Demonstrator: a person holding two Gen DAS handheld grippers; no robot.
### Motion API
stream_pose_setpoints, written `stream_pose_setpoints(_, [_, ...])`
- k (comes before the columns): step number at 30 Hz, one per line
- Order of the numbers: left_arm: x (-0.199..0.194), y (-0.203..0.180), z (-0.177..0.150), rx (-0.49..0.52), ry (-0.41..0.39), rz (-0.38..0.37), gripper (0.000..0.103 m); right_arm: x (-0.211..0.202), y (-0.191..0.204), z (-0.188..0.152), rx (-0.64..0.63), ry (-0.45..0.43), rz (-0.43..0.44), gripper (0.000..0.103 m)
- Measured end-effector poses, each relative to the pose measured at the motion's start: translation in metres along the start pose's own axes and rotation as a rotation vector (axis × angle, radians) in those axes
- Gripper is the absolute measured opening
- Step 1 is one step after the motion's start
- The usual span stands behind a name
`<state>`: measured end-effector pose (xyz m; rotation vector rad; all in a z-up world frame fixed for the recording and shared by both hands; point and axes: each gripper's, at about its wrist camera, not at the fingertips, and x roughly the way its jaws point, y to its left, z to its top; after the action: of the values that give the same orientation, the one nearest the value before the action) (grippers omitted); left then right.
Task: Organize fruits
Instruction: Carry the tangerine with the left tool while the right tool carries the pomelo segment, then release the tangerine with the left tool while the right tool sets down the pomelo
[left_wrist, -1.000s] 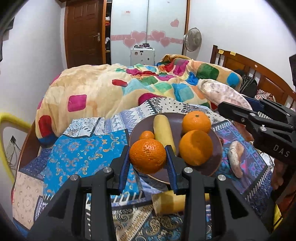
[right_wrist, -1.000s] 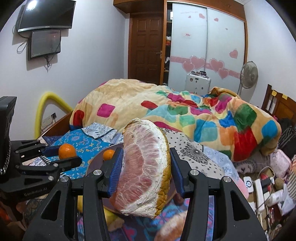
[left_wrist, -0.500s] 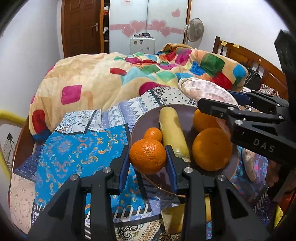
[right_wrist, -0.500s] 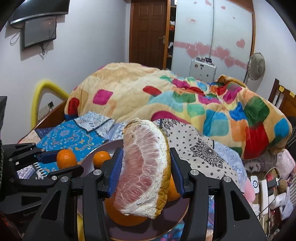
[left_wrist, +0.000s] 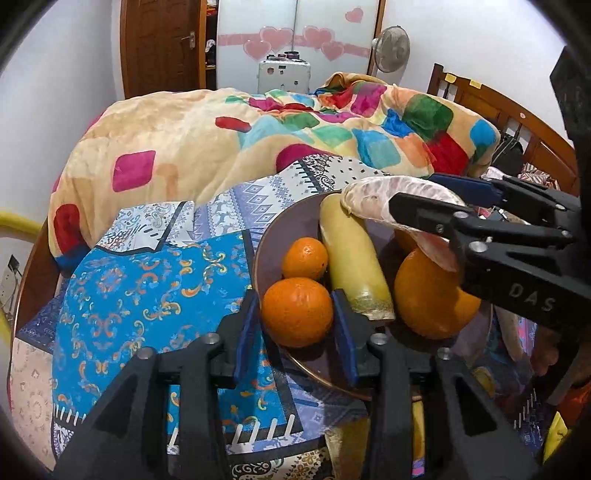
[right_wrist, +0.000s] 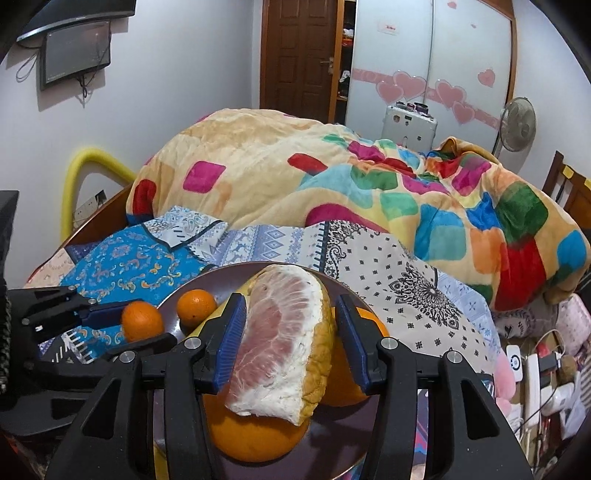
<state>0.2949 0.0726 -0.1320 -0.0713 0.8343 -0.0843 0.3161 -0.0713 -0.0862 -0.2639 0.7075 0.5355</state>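
Two fruits arriving over the plate, one per gripper.

Nearest me, my left gripper (left_wrist: 297, 314) has the orange (left_wrist: 297, 312) between its blue pads at the plate's (left_wrist: 269, 240) near rim; its jaws have just been opening, with a sliver of gap on each side, so I judge it is being let go. My right gripper (right_wrist: 291, 341) is clamped on the pomelo wedge (right_wrist: 284, 339), long axis upright and rind to the right, directly over a big orange (right_wrist: 255, 439) rather than bare plate. Beyond lie the yellow fruit (left_wrist: 354, 258) and small orange (left_wrist: 304, 257); the wedge needs open space.
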Motion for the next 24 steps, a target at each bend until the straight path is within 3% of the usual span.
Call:
stream_pose_setpoints(6, [-0.001, -0.002, -0.002, 0.003, -0.007, 0.002, 0.047, -0.007, 0.0, -0.002, 0.0, -0.009, 0.01, 0.049])
stream_pose_setpoints(12, [-0.021, -0.004, -0.003, 0.002, -0.05, -0.005, 0.056, -0.029, -0.001, -0.012, -0.012, -0.032, 0.015, 0.05])
stream_pose_setpoints(19, [-0.054, -0.008, -0.021, 0.051, -0.061, 0.027, 0.06, -0.06, -0.004, -0.042, -0.058, -0.041, -0.019, 0.056])
stream_pose_setpoints(24, [-0.072, -0.007, -0.043, 0.058, -0.053, 0.036, 0.064, -0.062, -0.004, -0.069, -0.086, 0.001, -0.036, 0.057])
